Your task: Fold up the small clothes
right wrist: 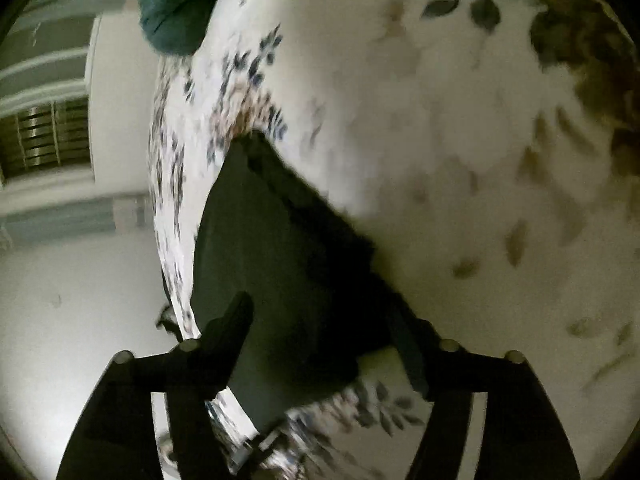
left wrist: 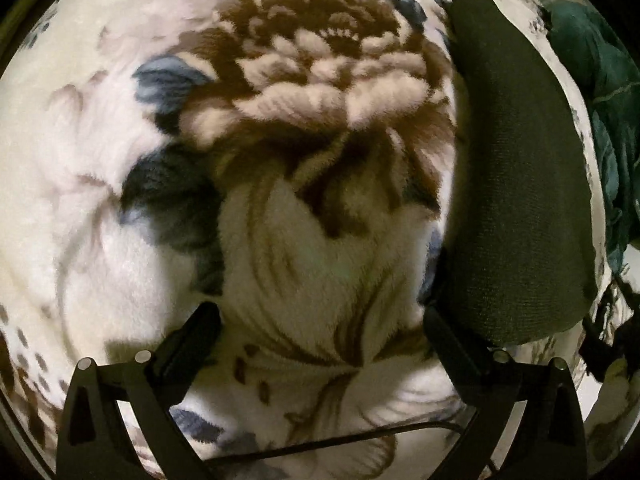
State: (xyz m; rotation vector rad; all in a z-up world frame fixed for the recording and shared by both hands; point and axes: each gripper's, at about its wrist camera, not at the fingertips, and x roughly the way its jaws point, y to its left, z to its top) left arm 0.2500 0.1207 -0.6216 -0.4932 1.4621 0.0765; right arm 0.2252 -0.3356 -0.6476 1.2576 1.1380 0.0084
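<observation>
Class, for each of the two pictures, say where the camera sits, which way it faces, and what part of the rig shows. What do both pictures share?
Left wrist: on the left gripper, looking down along its open fingers at the flowered blanket; the dark cloth lies to the right.
Right wrist: on the right gripper, facing the blanket's edge, its open fingers astride the dark cloth; floor to the left.
Shared: blanket, dark cloth, and a teal cloth.
</observation>
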